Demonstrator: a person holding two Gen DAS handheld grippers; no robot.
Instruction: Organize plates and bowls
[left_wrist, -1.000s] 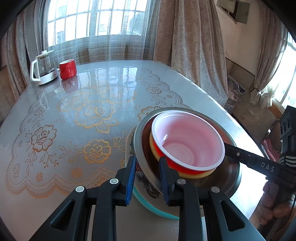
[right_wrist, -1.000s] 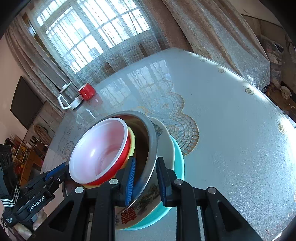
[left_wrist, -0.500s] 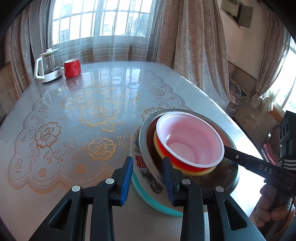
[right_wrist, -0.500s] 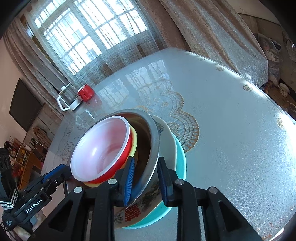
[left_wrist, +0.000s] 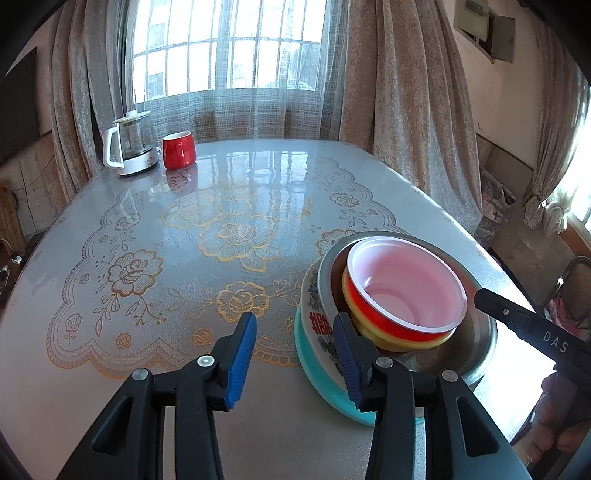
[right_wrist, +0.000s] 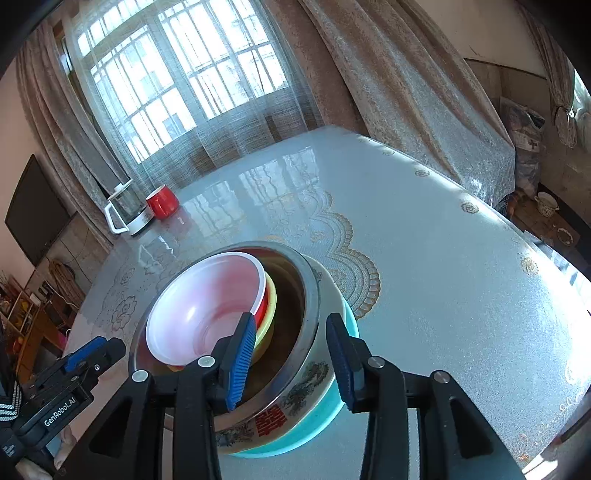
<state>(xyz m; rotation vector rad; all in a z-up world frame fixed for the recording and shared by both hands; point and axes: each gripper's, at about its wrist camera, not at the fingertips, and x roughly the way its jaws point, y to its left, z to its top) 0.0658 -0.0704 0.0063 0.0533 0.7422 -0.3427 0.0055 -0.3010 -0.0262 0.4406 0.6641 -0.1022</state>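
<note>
On the worktop (left_wrist: 229, 206) the nested bowl stack (right_wrist: 236, 332) sits between both tools: the right tool (right_wrist: 291, 354), jaws just spreading, straddles its steel rim untouching, while the left tool (left_wrist: 295, 354) stands spread, empty, just left of it.

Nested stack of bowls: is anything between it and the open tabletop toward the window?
Nothing visible. The nested stack of bowls, a red bowl with a white inside on top, has bare lace-patterned tabletop beyond it. The red mug and glass kettle stand far off at the window edge.
</note>
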